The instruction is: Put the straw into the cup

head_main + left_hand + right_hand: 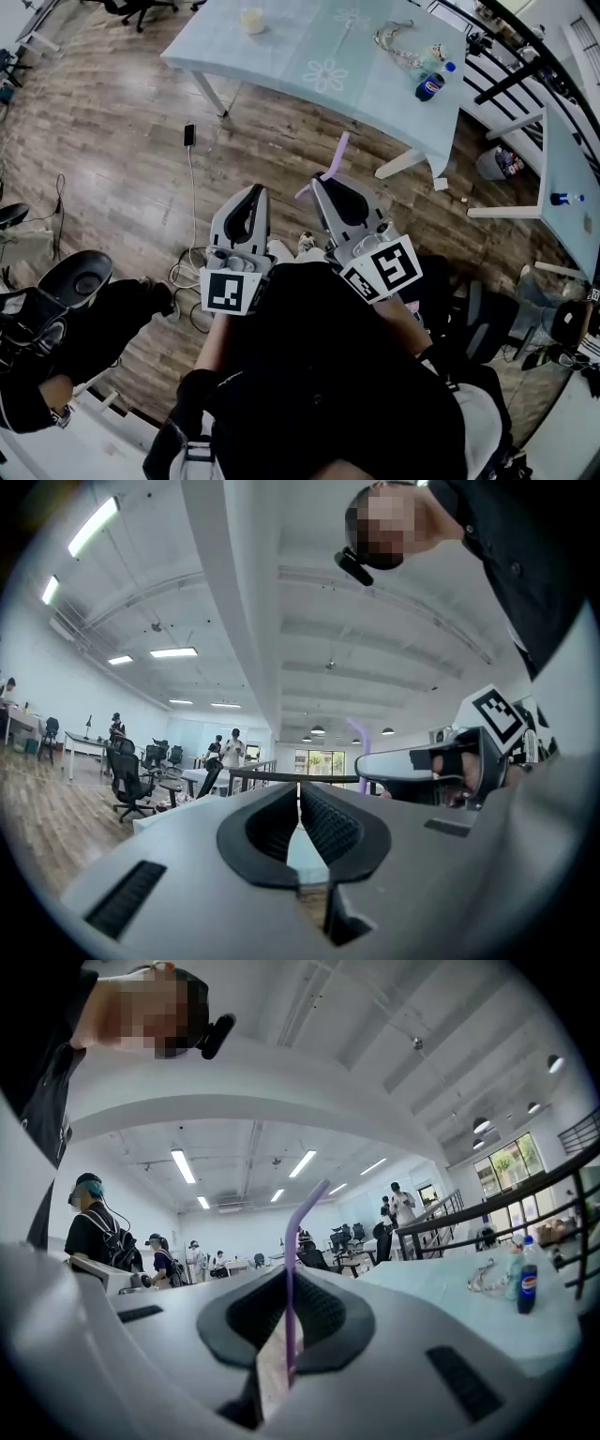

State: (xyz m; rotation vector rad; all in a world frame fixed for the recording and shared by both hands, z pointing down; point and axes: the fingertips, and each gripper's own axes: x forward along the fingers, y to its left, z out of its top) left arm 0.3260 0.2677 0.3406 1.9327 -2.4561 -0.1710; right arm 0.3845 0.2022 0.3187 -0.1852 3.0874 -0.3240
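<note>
While the head view shows the cup (pixel 251 19) far off on the pale table (pixel 309 56), well apart from both grippers, only the right gripper view shows the right gripper (pixel 286 1283) pinching the purple straw (pixel 302 1213) upright, and the left gripper (pixel 299 794) has its jaws pressed together on nothing.

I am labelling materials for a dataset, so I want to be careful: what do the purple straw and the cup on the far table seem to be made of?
Straw: probably plastic, with a smooth, slightly glossy finish. It is thin and evenly purple, and its upper end is bent.
Cup: possibly translucent plastic or paper. It looks pale yellowish but is too small to tell more.
</note>
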